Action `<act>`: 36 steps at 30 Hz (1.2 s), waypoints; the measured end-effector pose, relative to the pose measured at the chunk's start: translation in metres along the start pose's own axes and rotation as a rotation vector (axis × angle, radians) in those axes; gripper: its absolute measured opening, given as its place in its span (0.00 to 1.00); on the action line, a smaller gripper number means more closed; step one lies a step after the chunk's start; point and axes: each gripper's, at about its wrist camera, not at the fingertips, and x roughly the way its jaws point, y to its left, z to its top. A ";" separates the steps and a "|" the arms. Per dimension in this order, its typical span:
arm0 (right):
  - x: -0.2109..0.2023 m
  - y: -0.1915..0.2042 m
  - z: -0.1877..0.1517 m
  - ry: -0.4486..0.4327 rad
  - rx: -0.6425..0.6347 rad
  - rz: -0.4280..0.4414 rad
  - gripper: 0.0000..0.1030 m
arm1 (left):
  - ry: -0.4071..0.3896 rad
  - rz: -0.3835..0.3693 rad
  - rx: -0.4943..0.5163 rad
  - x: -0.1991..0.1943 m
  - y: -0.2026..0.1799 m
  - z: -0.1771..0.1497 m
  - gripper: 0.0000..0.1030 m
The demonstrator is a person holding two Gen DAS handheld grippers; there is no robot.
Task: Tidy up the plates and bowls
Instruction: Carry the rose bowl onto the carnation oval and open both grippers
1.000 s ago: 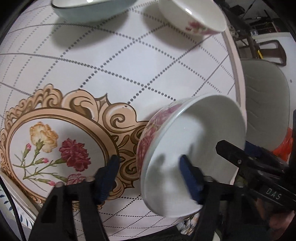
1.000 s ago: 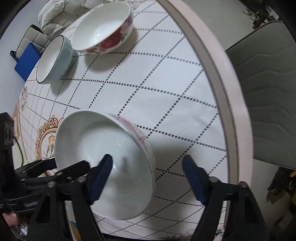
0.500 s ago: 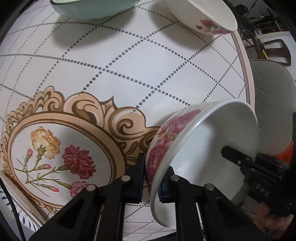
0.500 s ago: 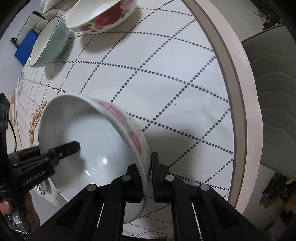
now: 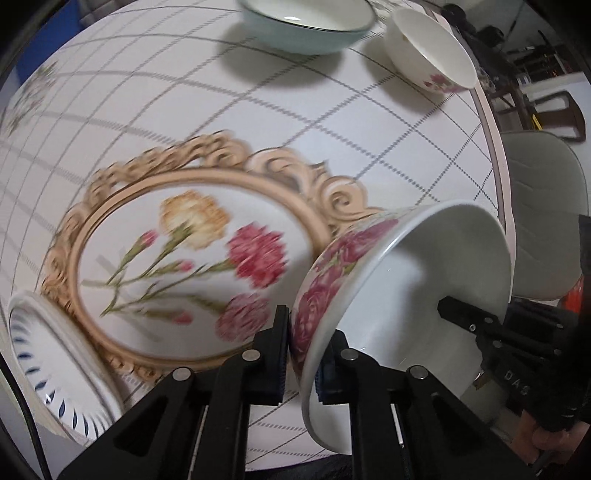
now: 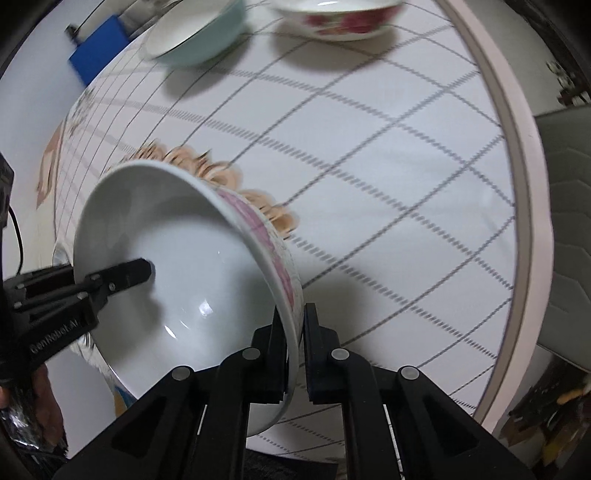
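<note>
A white bowl with pink roses (image 5: 406,295) hangs tilted over the tablecloth, held by its rim from two sides. My left gripper (image 5: 301,354) is shut on the near rim, one pad outside on the roses and one inside. My right gripper (image 6: 295,343) is shut on the opposite rim of the same bowl (image 6: 177,266). Each gripper's fingers reach into the other view: the right one's fingers (image 5: 458,314), the left one's fingers (image 6: 125,275). A teal bowl (image 5: 303,26) and a second rose bowl (image 5: 432,55) stand at the far side of the table.
A white dish with blue dashes (image 5: 48,369) sits at the lower left beside the printed flower medallion (image 5: 192,258). The table's pink edge (image 6: 517,147) runs on the right, with a grey chair (image 6: 565,221) beyond it. A blue object (image 6: 99,62) stands past the far left edge.
Both grippers went from open around the rim to shut on it. The bowl then moved with them over the flower medallion, and the blue-dashed dish came into view.
</note>
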 end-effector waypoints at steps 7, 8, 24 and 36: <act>0.024 0.041 -0.011 0.053 -0.069 -0.003 0.08 | 0.025 -0.009 -0.075 -0.001 0.045 -0.045 0.09; 0.028 0.047 -0.013 0.060 -0.080 -0.010 0.08 | 0.033 -0.011 -0.086 0.002 0.051 -0.052 0.09; 0.060 0.067 -0.031 0.111 -0.073 -0.069 0.10 | 0.071 -0.024 -0.110 0.030 0.060 -0.066 0.09; -0.008 0.037 -0.016 0.018 0.024 -0.014 0.77 | 0.105 -0.062 -0.190 -0.002 0.082 -0.025 0.39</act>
